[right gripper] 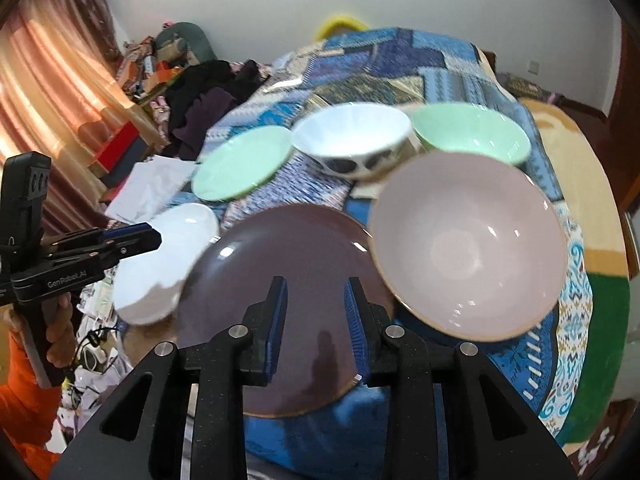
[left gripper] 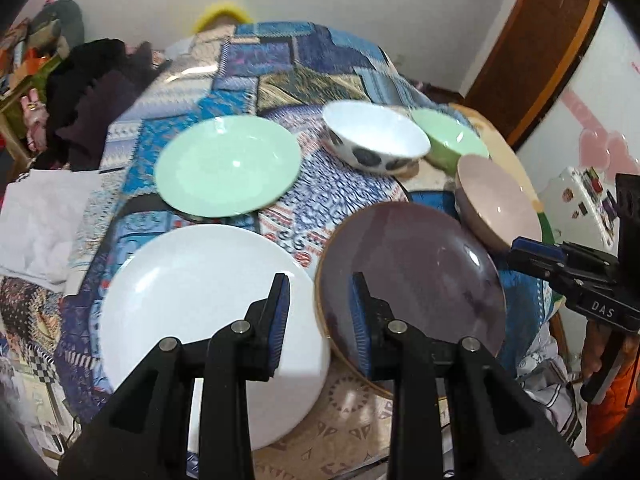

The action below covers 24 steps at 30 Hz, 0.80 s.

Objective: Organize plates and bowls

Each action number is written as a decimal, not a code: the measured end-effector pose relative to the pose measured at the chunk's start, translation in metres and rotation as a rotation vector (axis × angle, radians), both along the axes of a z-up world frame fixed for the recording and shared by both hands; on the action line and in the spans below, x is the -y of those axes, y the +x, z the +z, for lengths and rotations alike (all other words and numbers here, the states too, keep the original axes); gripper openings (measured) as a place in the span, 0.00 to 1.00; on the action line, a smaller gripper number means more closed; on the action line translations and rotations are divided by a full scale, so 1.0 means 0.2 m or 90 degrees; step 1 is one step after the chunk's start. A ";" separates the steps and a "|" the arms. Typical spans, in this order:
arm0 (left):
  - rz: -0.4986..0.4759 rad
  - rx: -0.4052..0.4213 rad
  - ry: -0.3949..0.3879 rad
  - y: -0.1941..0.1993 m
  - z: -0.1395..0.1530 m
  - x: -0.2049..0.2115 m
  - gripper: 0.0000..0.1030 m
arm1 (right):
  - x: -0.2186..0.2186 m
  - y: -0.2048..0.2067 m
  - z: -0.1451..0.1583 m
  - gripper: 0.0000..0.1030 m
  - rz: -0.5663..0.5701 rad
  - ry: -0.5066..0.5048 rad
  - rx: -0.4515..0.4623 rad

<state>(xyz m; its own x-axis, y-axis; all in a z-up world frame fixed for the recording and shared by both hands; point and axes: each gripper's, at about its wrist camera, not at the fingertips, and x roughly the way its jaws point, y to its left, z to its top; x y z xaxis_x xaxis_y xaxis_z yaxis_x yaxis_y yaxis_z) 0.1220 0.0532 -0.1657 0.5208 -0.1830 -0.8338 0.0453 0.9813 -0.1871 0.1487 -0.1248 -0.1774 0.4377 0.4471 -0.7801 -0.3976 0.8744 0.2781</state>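
A cluttered bedroom surrounds you, and the work surface is a bed or table draped in a blue patchwork cloth (left gripper: 304,60) with six pieces of crockery laid out on it. Three plates sit toward your side and left: a white plate (left gripper: 200,312), a dark purple plate (left gripper: 412,272) just beside it on the right, and a pale green plate (left gripper: 228,164) farther back. Three bowls run along the far and right side: a white bowl with dark spots (left gripper: 374,136), a green bowl (left gripper: 450,140) just beside it, and a pink bowl (right gripper: 468,248) close against the purple plate's right rim.

Your left gripper (left gripper: 320,312) hovers with its jaws parted and empty, right over the seam where the white and purple plates meet; one finger is over each plate. Your right gripper (right gripper: 316,308) is likewise parted and holding nothing, poised over the near half of the purple plate, with the pink bowl just ahead and to its right.

What matters for the next move is which rim faces which jaws. The purple plate lies flat, so its near edge is the only part you can pinch, and it lies directly under your right gripper; my guess is that hand is better placed for it. The white plate's near-right rim falls to your left hand. Nothing appears stacked yet, so sorting looks barely begun
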 end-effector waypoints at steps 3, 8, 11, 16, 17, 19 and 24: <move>0.030 0.017 0.001 -0.04 0.04 -0.07 0.42 | -0.07 0.00 0.04 0.29 0.020 0.002 0.016; 0.089 0.038 0.009 -0.11 0.08 -0.23 0.53 | -0.19 0.05 0.07 0.34 0.055 0.006 0.032; 0.123 0.030 0.006 -0.14 0.05 -0.34 0.57 | -0.27 0.07 0.07 0.37 0.078 0.003 0.031; 0.172 -0.003 0.012 -0.19 -0.03 -0.50 0.59 | -0.44 0.11 0.05 0.40 0.118 -0.010 0.027; 0.182 -0.012 0.011 -0.21 -0.05 -0.53 0.59 | -0.46 0.12 0.04 0.44 0.123 -0.012 0.026; 0.193 -0.027 0.006 -0.23 -0.10 -0.57 0.59 | -0.52 0.13 0.02 0.48 0.132 -0.015 0.022; 0.214 -0.066 0.003 -0.31 -0.22 -0.68 0.59 | -0.65 0.18 -0.06 0.48 0.160 -0.028 -0.004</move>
